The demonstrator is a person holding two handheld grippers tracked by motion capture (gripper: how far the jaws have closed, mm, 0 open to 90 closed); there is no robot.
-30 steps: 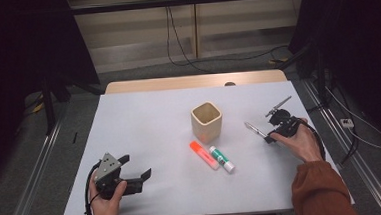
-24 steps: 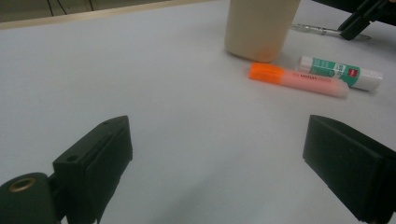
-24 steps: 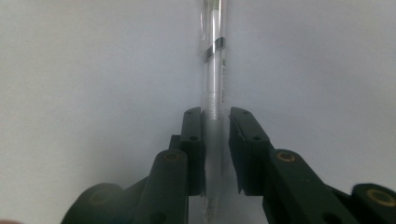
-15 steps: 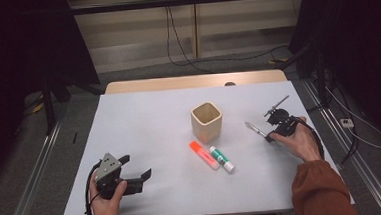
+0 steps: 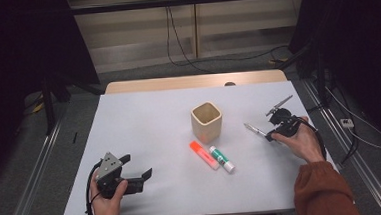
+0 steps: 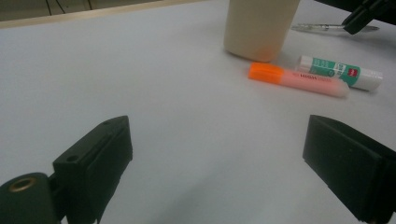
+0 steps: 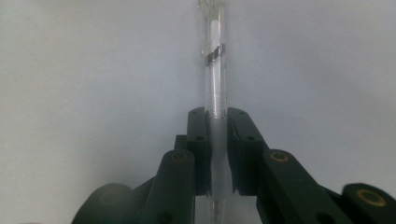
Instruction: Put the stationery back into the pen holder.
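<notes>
My right gripper point(image 7: 217, 116) is shut on a clear plastic pen point(image 7: 215, 74), whose barrel runs straight out between the pads over the white table. In the high view the right gripper point(image 5: 270, 135) holds the pen point(image 5: 254, 129) at the right, just right of a beige square cup point(image 5: 207, 121). Near the front left edge my left gripper point(image 5: 138, 167) rests in the hand, open with nothing between its jaws. The left gripper point(image 6: 219, 135) faces the cup point(image 6: 259, 28), an orange highlighter point(image 6: 296, 79) and a white and green glue stick point(image 6: 341, 72).
The highlighter point(image 5: 203, 154) and glue stick point(image 5: 221, 158) lie side by side in front of the cup. The white table point(image 5: 144, 125) has bare surface across its left and far parts. Cables and metal rails run along the floor on both sides.
</notes>
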